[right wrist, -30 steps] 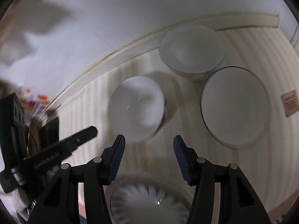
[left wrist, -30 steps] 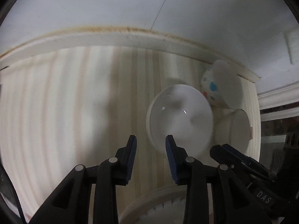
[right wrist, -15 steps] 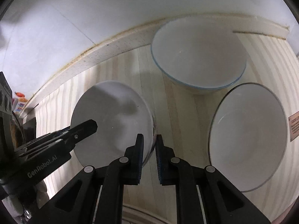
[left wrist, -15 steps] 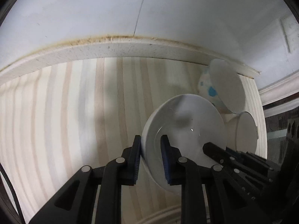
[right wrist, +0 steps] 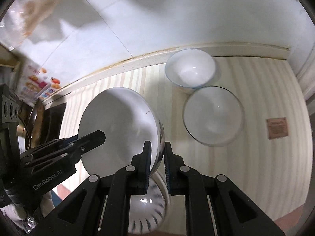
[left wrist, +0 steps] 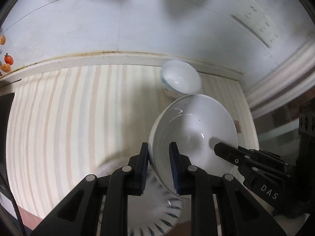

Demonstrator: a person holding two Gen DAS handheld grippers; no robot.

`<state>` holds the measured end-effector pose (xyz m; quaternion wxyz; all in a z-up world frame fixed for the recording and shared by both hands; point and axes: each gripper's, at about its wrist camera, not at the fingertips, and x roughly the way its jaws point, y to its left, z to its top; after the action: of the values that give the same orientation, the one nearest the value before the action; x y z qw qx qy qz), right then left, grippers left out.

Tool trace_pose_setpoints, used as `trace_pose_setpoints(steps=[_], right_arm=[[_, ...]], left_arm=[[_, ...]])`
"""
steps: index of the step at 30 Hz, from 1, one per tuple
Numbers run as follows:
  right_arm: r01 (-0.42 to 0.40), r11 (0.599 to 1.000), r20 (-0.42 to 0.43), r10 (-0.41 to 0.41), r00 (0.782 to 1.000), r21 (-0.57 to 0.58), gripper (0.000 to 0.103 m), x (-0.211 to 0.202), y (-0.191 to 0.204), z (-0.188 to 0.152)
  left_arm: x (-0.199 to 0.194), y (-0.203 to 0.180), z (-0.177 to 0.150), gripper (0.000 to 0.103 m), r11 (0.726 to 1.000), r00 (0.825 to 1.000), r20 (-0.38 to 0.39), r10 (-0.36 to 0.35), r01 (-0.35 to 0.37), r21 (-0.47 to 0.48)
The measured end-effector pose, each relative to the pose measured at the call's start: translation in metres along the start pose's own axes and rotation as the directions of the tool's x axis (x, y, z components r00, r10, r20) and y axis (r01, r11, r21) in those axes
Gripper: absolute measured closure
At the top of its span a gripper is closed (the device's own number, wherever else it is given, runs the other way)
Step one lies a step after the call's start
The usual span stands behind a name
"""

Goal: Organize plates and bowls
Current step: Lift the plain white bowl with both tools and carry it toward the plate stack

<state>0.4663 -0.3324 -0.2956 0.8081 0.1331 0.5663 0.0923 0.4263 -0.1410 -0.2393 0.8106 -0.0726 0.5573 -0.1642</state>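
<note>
Bowl (left wrist: 195, 133) of white ceramic is gripped at opposite sides of its rim by two handheld grippers and is held tilted above a pale striped wooden counter (left wrist: 59, 118). Seen from the left wrist, the left gripper (left wrist: 158, 165) is clamped narrowly on the near rim, one pad inside the bowl and one outside, while the right gripper (left wrist: 222, 149) is seen reaching in from the right. From the right wrist, the right gripper (right wrist: 157, 161) is shown pinching the opposite rim, where a dark pattern on the bowl's outer wall is revealed. Only this view takes in a clear glass bowl (right wrist: 213, 116) resting on the counter, just beside a blue-rimmed bowl (right wrist: 190, 68) near the white tiled wall (right wrist: 196, 15). A fluted dish with dark streaks (right wrist: 147, 212) is seen beneath the jaws in both views, blurred.
</note>
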Motion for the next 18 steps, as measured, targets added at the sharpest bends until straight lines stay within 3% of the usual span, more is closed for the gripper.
trace_pose_setpoints(steps=[8,18], right_arm=[[0.006,1.0,-0.018,-0.005,1.0,0.026,0.089,-0.043,-0.049,-0.052],[0.038,0.995,-0.104,-0.028,0.994,0.095,0.089,-0.01,-0.123,-0.087]], left_arm=[[0.023,-0.049,-0.027,0.085,1.0,0.998,-0.065,-0.007,0.009,0.028],[0.089,-0.079,-0.055,0.085,0.999,0.982,-0.189,0.014,-0.005,0.05]])
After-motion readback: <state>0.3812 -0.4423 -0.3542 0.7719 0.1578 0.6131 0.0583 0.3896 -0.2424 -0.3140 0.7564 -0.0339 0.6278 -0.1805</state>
